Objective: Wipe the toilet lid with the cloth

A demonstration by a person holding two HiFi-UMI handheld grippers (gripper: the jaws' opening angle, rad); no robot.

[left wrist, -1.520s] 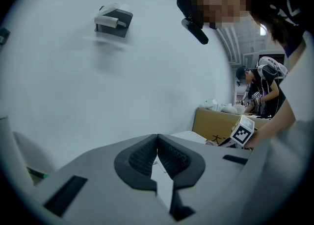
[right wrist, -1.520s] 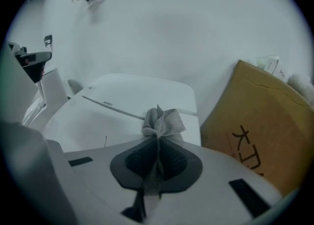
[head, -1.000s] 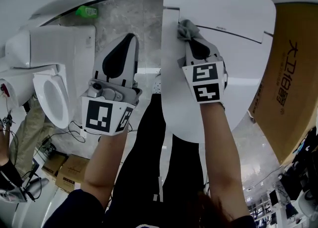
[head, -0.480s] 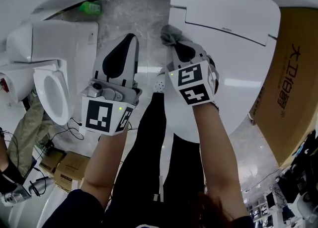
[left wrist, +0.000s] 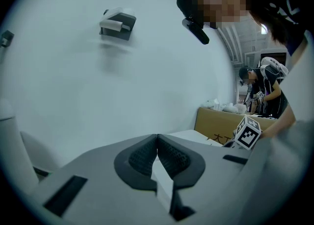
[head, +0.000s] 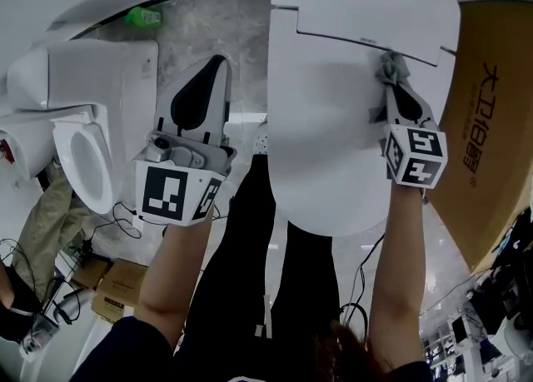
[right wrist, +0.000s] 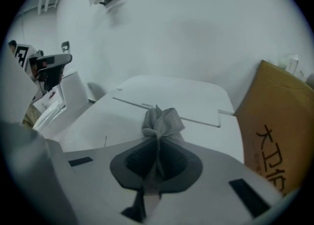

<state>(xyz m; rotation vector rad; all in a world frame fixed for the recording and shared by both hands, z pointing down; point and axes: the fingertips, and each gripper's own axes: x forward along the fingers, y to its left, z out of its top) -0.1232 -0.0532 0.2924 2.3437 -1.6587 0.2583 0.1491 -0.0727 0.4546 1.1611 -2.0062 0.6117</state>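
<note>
A white toilet lid (head: 333, 114) fills the middle of the head view, with a hinge seam across its far end. My right gripper (head: 391, 79) is shut on a grey cloth (head: 390, 66) and presses it on the lid near the right end of that seam. In the right gripper view the cloth (right wrist: 160, 122) bunches out past the closed jaws of the right gripper (right wrist: 157, 143) over the lid (right wrist: 162, 101). My left gripper (head: 210, 72) hangs left of the lid, off it, shut with nothing between its jaws; in its own view the left gripper (left wrist: 157, 143) faces a white wall.
A brown cardboard box (head: 491, 131) stands right against the lid's right side. A second white toilet (head: 79, 131) with an open seat is at the left, and a green item (head: 143, 17) lies on the grey floor behind. Small boxes and cables (head: 100, 276) lie at lower left.
My right gripper has swept the cloth from the lid's left edge across to its right side, near the box. The left gripper has stayed where it was.
</note>
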